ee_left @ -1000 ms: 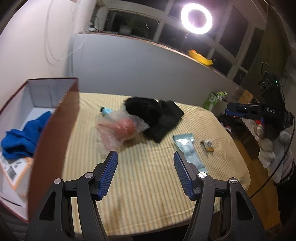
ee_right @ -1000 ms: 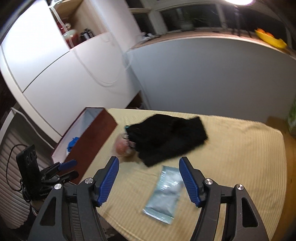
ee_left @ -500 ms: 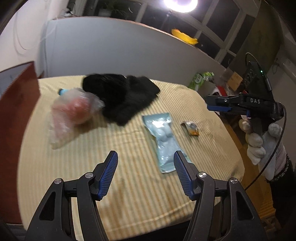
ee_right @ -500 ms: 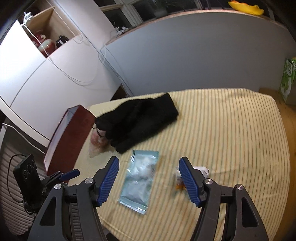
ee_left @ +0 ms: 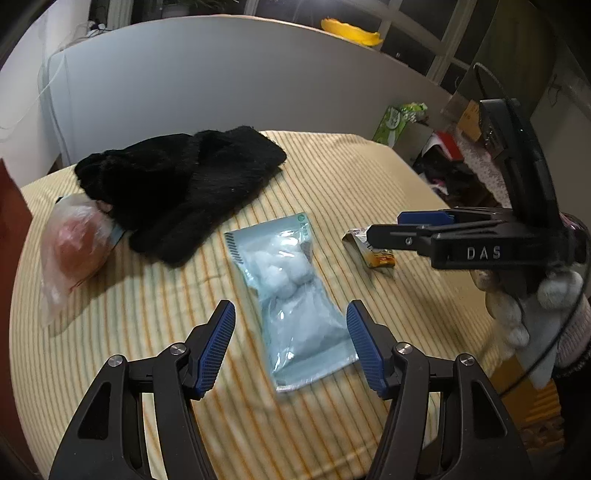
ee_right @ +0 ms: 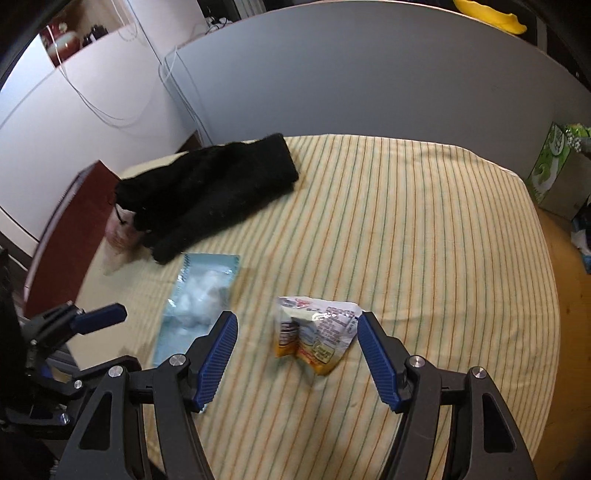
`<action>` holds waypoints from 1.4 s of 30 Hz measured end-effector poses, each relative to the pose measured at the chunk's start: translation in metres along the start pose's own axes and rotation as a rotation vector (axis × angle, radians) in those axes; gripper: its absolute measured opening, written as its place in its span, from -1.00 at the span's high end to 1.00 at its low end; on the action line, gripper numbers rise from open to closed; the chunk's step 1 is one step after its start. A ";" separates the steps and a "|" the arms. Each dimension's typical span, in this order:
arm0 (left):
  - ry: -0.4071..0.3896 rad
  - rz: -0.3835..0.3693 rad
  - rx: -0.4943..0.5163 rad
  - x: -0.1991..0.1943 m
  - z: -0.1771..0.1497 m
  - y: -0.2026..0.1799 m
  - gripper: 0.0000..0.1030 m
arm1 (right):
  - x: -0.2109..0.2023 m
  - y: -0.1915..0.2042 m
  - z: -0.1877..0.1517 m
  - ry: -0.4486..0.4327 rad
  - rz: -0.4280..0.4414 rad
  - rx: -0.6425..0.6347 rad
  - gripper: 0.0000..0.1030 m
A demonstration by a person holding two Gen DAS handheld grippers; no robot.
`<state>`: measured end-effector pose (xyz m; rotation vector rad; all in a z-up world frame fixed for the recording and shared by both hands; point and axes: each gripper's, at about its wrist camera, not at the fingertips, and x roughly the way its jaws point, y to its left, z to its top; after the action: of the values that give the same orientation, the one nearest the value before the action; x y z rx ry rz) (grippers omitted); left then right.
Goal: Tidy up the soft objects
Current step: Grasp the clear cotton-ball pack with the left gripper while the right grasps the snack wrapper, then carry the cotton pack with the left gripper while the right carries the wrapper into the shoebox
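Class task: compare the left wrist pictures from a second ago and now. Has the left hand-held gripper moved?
Yes. The left hand-held gripper has swung away from the red box and now frames the blue cotton packet on the striped table.

A grey panel [ee_left: 229, 85] stood behind the striped table [ee_right: 424, 229]; dark windows [ee_left: 413, 22] above, white cupboards [ee_right: 74, 110] at left
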<state>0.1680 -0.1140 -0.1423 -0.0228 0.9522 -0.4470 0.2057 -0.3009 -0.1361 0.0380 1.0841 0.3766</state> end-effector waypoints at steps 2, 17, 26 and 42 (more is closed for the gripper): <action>0.012 0.010 0.006 0.007 0.004 -0.004 -0.21 | 0.003 -0.001 0.000 0.002 -0.018 -0.003 -0.24; 0.056 0.115 0.053 0.045 0.019 -0.020 -0.21 | 0.023 -0.015 -0.001 0.044 -0.026 -0.024 -0.24; 0.052 0.183 0.058 0.052 0.020 -0.018 -0.22 | 0.023 -0.011 -0.010 0.055 -0.064 -0.095 -0.24; 0.014 0.177 0.014 0.044 0.007 -0.010 0.00 | 0.016 -0.003 -0.025 0.015 -0.175 -0.147 0.34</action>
<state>0.1922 -0.1407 -0.1702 0.0773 0.9552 -0.2905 0.1915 -0.3022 -0.1625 -0.1899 1.0626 0.2980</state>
